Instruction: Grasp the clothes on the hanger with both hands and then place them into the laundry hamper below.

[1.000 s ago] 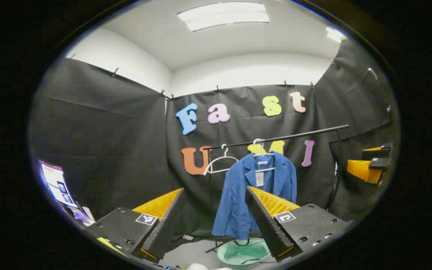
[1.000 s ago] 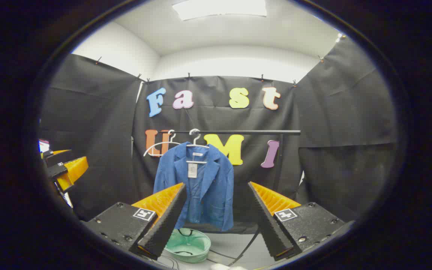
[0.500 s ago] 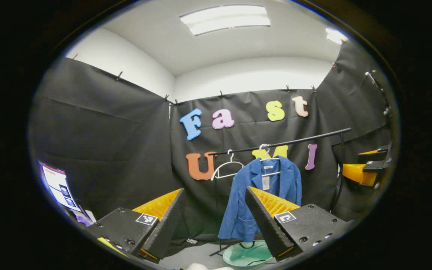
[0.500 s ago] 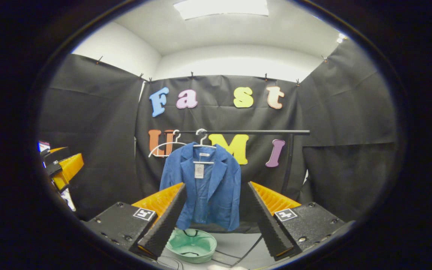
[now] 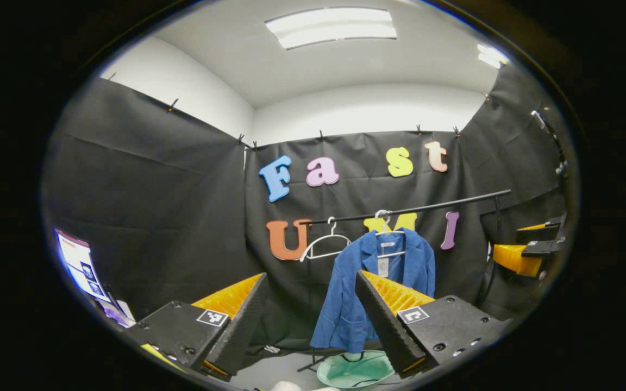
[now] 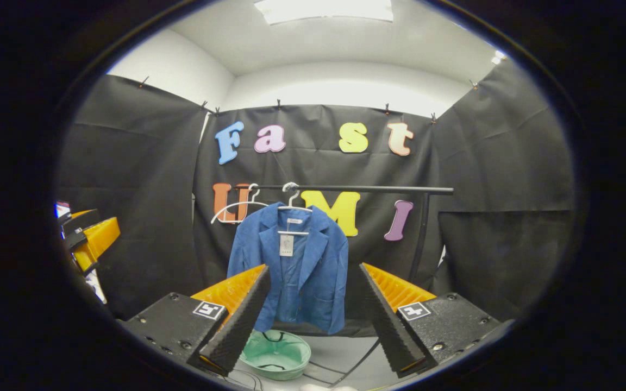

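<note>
A blue jacket [image 6: 296, 271] [image 5: 356, 298] hangs on a white hanger [image 6: 292, 202] from a black rail [image 6: 356, 189] [image 5: 416, 207]. Below it on the floor sits a pale green hamper [image 6: 276, 354] [image 5: 354, 370]. My right gripper [image 6: 313, 317] is open, well short of the jacket, which shows between its fingers. My left gripper [image 5: 310, 320] is open too, also far off, with the jacket partly behind its right finger. The right gripper [image 5: 527, 251] shows at the right edge of the left gripper view; the left gripper [image 6: 87, 239] shows at the left edge of the right gripper view.
An empty white hanger [image 6: 237, 205] [image 5: 325, 245] hangs left of the jacket. The rail's upright post [image 6: 420, 239] stands at the right. A screen [image 5: 82, 266] glows low on the left. Cables [image 6: 345, 365] lie on the grey floor near the hamper.
Both views have shifted slightly: the jacket sits a little more centred in the right gripper view than a second ago. Both grippers stay open and empty.
</note>
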The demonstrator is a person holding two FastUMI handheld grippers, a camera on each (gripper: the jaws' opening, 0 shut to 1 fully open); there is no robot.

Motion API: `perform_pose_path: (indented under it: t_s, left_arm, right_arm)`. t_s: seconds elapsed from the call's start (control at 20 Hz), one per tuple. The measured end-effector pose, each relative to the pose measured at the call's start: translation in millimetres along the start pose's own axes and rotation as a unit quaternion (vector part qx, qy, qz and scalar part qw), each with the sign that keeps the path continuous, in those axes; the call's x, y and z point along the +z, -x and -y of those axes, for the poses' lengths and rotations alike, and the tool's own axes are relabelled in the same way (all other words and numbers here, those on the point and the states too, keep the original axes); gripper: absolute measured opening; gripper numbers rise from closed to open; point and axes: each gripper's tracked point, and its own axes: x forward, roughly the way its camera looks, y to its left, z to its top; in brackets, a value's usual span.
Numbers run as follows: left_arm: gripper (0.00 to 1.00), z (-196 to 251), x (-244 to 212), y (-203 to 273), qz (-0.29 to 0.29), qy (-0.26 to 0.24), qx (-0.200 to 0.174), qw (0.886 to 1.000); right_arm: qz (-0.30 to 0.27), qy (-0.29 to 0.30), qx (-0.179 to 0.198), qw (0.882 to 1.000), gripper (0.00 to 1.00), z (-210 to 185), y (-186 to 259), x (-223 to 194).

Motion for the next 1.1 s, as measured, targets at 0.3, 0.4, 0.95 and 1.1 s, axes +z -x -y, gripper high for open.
perform_pose_path:
  t_s: [0.3,0.4,0.95,1.1]
  left_arm:
    - [0.98,24.3,-16.9,-35.5,-0.021,0.006,0.0,1.0]
    - [0.99,36.2,-21.0,-52.3,-0.02,0.001,0.0,1.0]
    - [0.98,126.6,-65.2,-184.4,-0.024,-0.009,-0.018,1.0]
    - [0.99,146.0,-88.3,-221.8,-0.037,-0.009,-0.017,0.999]
  right_arm:
    - [-0.012,0.001,0.006,1.0,1.0,12.3,-46.6,-15.4]
    - [-0.017,-0.005,0.012,1.0,1.0,16.4,-69.9,-21.0]
    - [-0.021,-0.002,0.041,0.999,1.0,54.6,-237.5,-45.0]
    - [-0.028,0.0,0.06,0.998,1.0,53.3,-282.7,-54.5]
